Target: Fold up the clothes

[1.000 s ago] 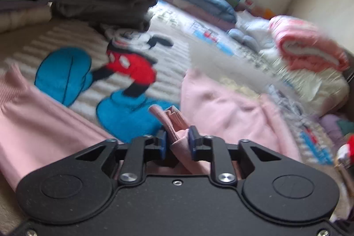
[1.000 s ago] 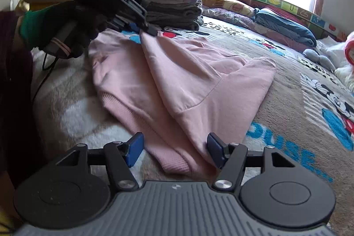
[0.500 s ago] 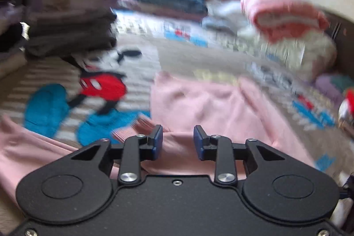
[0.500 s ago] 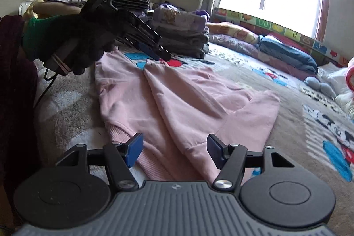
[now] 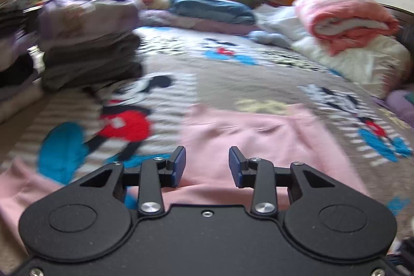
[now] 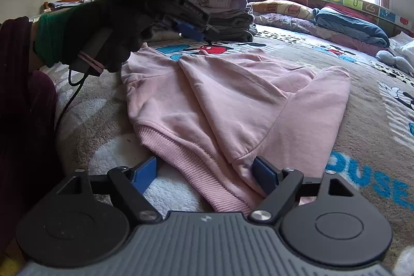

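1. A pink sweatshirt [image 6: 233, 100] is spread flat on a cartoon-printed blanket [image 6: 375, 120], with one sleeve folded across its body and the ribbed hem turned toward the right gripper [image 6: 205, 172].
2. The right gripper's jaws have just been opening and are set wide. The ribbed hem is seen between the blue pads, but it is not pinched; the right pad [image 6: 264, 173] lies just beside, possibly against, a fold of the sweatshirt, while the left pad is parted from the cloth over the blanket.
3. The left gripper [image 5: 207, 166] is held above the sweatshirt's far end, as seen from the right wrist, in a black-gloved hand [image 6: 103, 30] with a green cuff.
4. The left gripper's jaws have just widened a little and are set at a moderate gap. Nothing is gripped between the pads; the pink sweatshirt [image 5: 258, 144] is seen through the gap, lying flat below it on the blanket.
5. A stack of folded clothes [image 6: 227, 14] is placed beyond the sweatshirt, behind the left gripper as seen from the right wrist.
6. A rolled coral blanket [image 5: 346, 17] is set well apart from the sweatshirt, toward the far right corner of the bed.
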Motion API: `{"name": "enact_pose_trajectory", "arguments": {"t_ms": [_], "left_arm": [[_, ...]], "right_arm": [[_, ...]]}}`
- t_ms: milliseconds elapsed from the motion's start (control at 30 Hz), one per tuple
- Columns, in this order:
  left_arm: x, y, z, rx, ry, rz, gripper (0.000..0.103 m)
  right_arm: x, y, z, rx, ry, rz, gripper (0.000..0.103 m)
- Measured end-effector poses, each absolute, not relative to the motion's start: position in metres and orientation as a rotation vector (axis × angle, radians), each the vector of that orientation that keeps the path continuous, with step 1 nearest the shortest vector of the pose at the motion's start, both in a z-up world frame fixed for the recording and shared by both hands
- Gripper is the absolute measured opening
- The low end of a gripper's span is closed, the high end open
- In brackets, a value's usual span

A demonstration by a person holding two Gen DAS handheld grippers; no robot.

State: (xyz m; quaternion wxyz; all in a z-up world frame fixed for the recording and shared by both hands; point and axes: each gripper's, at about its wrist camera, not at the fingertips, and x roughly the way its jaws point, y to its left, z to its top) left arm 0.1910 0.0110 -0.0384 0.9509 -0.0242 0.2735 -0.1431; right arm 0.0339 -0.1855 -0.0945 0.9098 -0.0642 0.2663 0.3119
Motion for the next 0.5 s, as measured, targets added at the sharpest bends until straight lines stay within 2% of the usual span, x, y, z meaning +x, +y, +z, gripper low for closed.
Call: {"name": "enact_pose_trajectory", "arguments": {"t_ms": [267, 367, 400, 500], "left_arm": [[0.218, -0.108, -0.032, 0.095, 0.567, -0.495, 0.034], [0.237, -0.152, -0.037, 0.142, 0.599, -0.550, 0.027], [0.244, -0.164, -0.040, 0.155, 0.615, -0.557, 0.021], [0.270, -0.187, -0.055, 0.192, 0.662, -0.524, 0.020]], "right_arm": [[0.037, -0.187, -0.097, -0.078, 0.555, 0.651, 0.084], [0.037, -0.188, -0.097, -0.065, 0.558, 0.654, 0.085], [0.037, -0.189, -0.097, -0.060, 0.560, 0.656, 0.085], [0.039, -0.191, -0.096, -0.038, 0.567, 0.664, 0.085]]}}
